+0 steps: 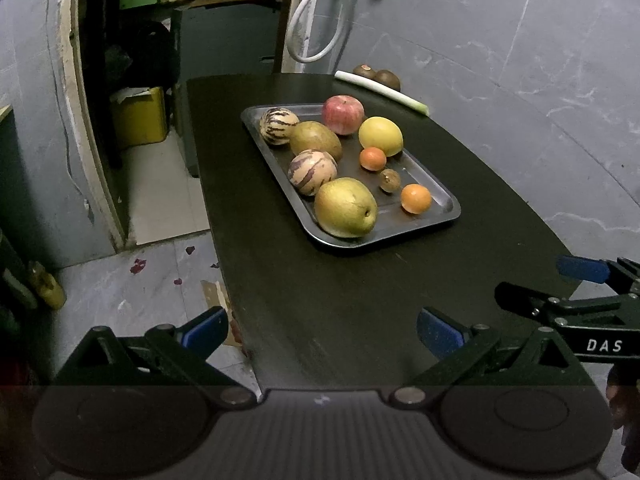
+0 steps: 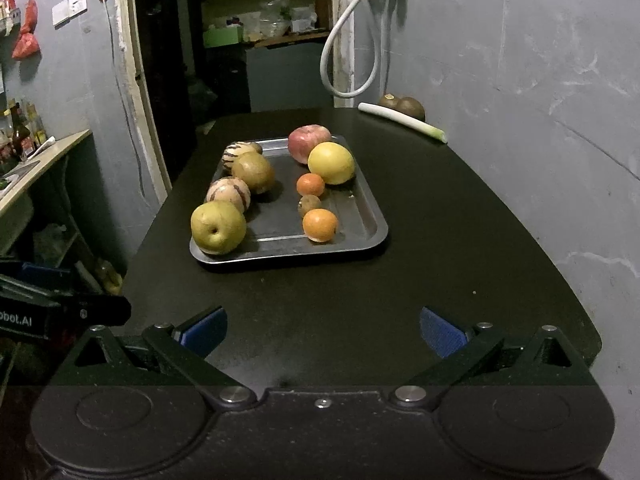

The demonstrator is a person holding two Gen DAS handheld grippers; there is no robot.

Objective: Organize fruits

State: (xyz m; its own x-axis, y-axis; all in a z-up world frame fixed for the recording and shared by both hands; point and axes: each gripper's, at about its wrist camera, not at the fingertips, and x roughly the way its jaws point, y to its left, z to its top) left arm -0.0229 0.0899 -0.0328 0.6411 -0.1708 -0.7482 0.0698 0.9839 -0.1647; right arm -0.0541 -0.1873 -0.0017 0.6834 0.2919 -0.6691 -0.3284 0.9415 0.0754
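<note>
A metal tray (image 1: 448, 216) (image 2: 372, 236) on the black table holds several fruits: a red apple (image 1: 343, 114) (image 2: 309, 140), a yellow citrus (image 1: 380, 136) (image 2: 331, 163), two small oranges (image 1: 416, 199) (image 2: 320, 225), two striped melons (image 1: 313, 172) (image 2: 228, 194), two pears (image 1: 346, 208) (image 2: 218, 227) and a small brown fruit (image 1: 389, 180). My left gripper (image 1: 322, 330) is open and empty above the table's near left edge. My right gripper (image 2: 323, 330) is open and empty above the near edge, well short of the tray.
A white leek (image 1: 380, 91) (image 2: 402, 122) and two dark round fruits (image 1: 378, 74) (image 2: 402, 106) lie at the table's far right corner. A grey wall runs along the right. A doorway and a white hose (image 2: 352, 40) are behind. The table (image 2: 360, 292) drops off on the left.
</note>
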